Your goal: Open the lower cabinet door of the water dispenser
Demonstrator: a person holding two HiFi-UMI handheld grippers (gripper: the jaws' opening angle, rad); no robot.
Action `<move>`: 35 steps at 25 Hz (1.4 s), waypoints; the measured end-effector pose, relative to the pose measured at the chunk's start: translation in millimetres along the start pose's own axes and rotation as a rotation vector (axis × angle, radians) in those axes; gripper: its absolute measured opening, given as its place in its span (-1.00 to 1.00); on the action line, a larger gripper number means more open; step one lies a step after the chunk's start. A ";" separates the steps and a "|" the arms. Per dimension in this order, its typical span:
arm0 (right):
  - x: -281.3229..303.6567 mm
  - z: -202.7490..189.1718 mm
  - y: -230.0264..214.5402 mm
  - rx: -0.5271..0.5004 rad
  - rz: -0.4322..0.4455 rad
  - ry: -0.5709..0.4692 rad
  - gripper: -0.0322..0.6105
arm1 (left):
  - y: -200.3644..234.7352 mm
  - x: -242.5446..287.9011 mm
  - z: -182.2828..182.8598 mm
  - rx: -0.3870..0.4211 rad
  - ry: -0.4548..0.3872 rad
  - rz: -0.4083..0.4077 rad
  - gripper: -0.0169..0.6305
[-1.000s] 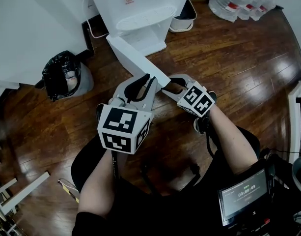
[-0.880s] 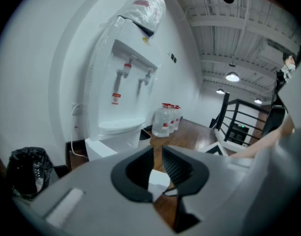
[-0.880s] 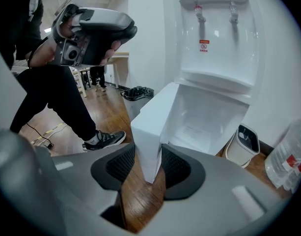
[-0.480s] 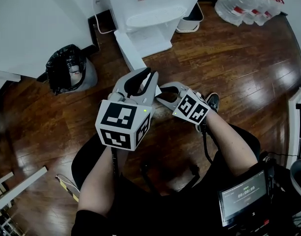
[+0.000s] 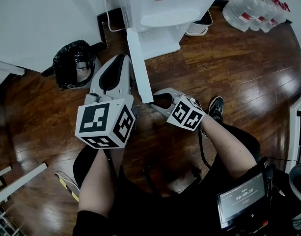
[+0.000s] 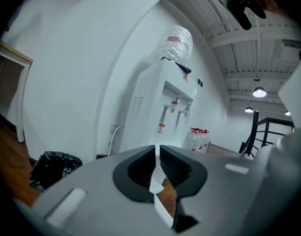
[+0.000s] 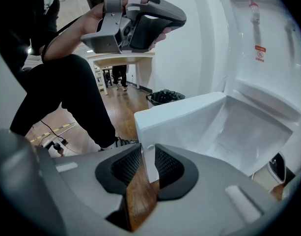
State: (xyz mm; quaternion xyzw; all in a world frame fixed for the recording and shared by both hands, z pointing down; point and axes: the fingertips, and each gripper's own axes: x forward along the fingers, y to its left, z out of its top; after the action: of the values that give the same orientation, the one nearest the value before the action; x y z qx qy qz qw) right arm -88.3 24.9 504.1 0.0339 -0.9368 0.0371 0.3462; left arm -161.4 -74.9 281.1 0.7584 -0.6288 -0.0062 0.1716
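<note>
Lower cabinet door (image 5: 139, 65) of water dispenser (image 5: 162, 18), top centre, stands swung out, seen edge-on; long axis runs from dispenser down twd frame centre, free end lowest. Black bin bag (image 5: 74, 63) upper left, water bottles (image 5: 256, 9) upper right. L gripper (image 5: 122, 59) just left of door, jaws together, empty. R gripper (image 5: 152, 101) jaws have just been closing, clamped on door's free edge.

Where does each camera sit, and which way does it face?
Head view: on the person's head, facing steeply down at the floor; shows forearms, left gripper, right gripper.
Left gripper view: on that gripper, facing about level at the water dispenser; shows its shut jaws.
Right gripper view: on that gripper, tilted down at the open cabinet door, its jaws have just been closing on the edge; shows a leg, the left gripper.
Shared: all three see the water dispenser.
</note>
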 end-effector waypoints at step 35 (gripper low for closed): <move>109.6 103.7 21.2 -0.065 0.002 -0.079 -0.69 | 111.3 -45.1 17.5 -0.047 -0.067 0.169 -0.86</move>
State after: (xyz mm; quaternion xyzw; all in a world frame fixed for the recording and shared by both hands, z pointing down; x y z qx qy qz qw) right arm -240.3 32.2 496.0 0.0229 -0.9505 0.0057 0.3097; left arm -280.8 -52.9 285.2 0.6977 -0.6956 -0.0317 0.1682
